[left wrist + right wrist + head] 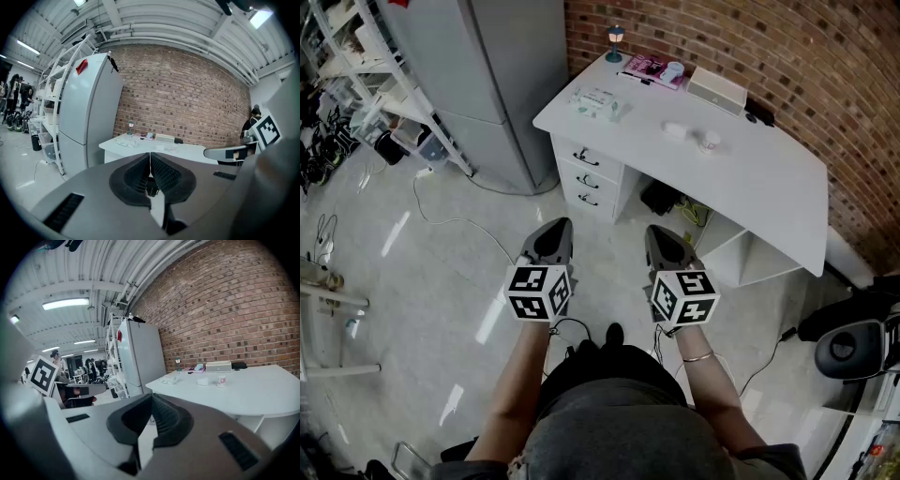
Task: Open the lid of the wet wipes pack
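Observation:
The wet wipes pack [598, 102], pale green and white, lies flat near the left end of the white desk [769, 187]. It also shows small and far off in the left gripper view [125, 143] and the right gripper view [169, 378]. Both grippers hang over the floor, well short of the desk, side by side and pointing toward it. My left gripper [557, 227] [150, 155] is shut with nothing between its pads. My right gripper [662, 234] [151, 398] is likewise shut and empty. The pack's lid is too small to make out.
On the desk stand a small lamp [615, 42], a pink book [652, 67], a white box [717, 89] and a small jar [711, 141]. Drawers [586, 173] sit under its left end. A grey fridge [502, 84] stands left, with shelving [356, 66] beyond and cables on the floor.

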`<act>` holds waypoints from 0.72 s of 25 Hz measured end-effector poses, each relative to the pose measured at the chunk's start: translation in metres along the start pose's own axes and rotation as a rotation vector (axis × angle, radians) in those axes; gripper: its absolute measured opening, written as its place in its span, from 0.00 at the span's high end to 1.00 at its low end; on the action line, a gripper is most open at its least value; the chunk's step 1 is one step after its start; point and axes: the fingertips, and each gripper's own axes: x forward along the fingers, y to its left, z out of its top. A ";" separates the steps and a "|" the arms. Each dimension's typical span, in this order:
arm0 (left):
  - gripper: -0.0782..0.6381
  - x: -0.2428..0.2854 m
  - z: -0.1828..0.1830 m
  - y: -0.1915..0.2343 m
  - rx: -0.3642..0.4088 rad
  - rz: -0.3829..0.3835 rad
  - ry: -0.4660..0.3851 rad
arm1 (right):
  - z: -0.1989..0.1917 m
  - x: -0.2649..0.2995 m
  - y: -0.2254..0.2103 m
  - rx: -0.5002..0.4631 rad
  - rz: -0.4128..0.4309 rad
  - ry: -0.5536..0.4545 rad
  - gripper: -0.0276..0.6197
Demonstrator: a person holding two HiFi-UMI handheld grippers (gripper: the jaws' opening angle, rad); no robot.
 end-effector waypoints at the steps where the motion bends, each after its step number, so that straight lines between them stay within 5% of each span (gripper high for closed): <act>1: 0.86 0.001 0.000 0.001 0.004 0.003 -0.003 | 0.001 0.001 -0.001 0.001 0.004 -0.005 0.95; 13: 0.85 0.011 -0.002 -0.007 0.037 0.010 0.014 | 0.005 -0.001 -0.023 0.031 -0.012 -0.038 0.95; 18: 0.77 0.016 -0.008 -0.011 0.019 0.021 0.020 | 0.003 -0.003 -0.034 0.030 -0.023 -0.039 0.91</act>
